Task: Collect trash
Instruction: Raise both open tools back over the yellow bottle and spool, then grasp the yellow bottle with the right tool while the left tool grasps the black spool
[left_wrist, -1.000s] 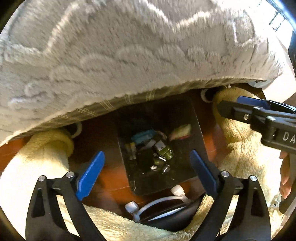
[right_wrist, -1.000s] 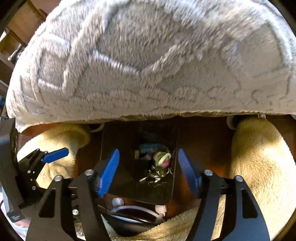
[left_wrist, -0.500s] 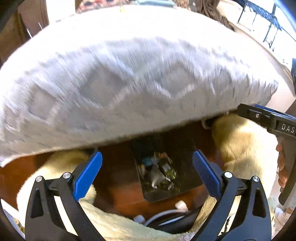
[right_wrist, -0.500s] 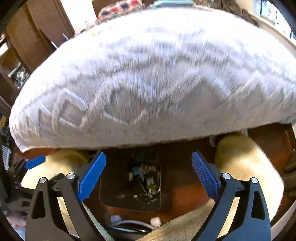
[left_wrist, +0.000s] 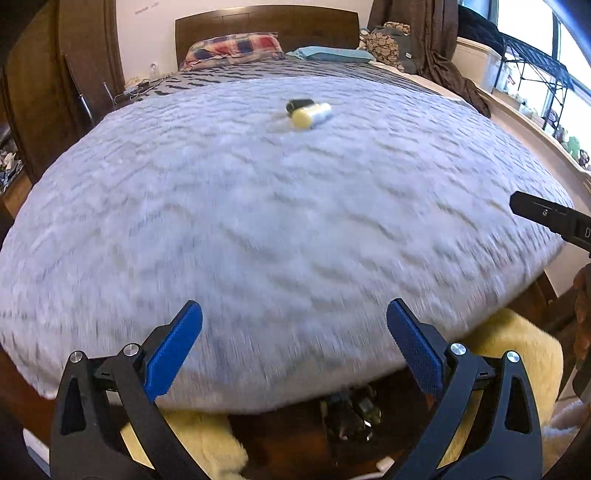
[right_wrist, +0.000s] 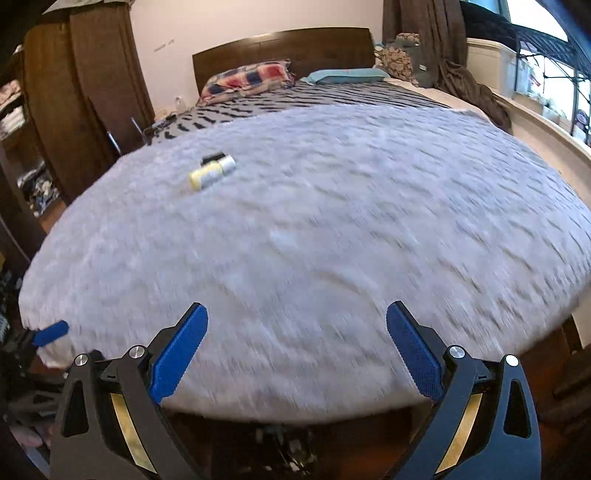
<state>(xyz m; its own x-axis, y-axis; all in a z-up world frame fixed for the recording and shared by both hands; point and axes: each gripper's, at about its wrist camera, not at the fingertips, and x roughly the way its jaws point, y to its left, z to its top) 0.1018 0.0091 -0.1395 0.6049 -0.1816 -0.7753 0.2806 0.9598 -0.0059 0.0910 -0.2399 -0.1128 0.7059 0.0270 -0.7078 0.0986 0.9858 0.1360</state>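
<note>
Both my cameras have swung up since a second ago: the fluffy grey blanket (left_wrist: 280, 221) that then filled only the upper part of each view, above the dark bin (left_wrist: 347, 421) of scraps on the wooden floor, now spreads across nearly the whole picture, and the bin has dropped to a sliver at the bottom edge. The bed's headboard (left_wrist: 266, 26) and plaid pillow (left_wrist: 232, 48) have come into sight.

At left, my left gripper (left_wrist: 293, 345) has its blue fingers spread wide with nothing between them, as they were before. The trash, a pale yellow and white cylinder (left_wrist: 309, 114) lying on its side with a small black piece (left_wrist: 298, 104) touching its far side, sits on the blanket well ahead of the fingers, blurred by motion. Cream fleece (left_wrist: 498, 350) shows beneath the blanket's edge. At right, my right gripper (right_wrist: 297, 345) is likewise wide open and empty; from its camera the cylinder (right_wrist: 211, 172) lies up and to the left.
</note>
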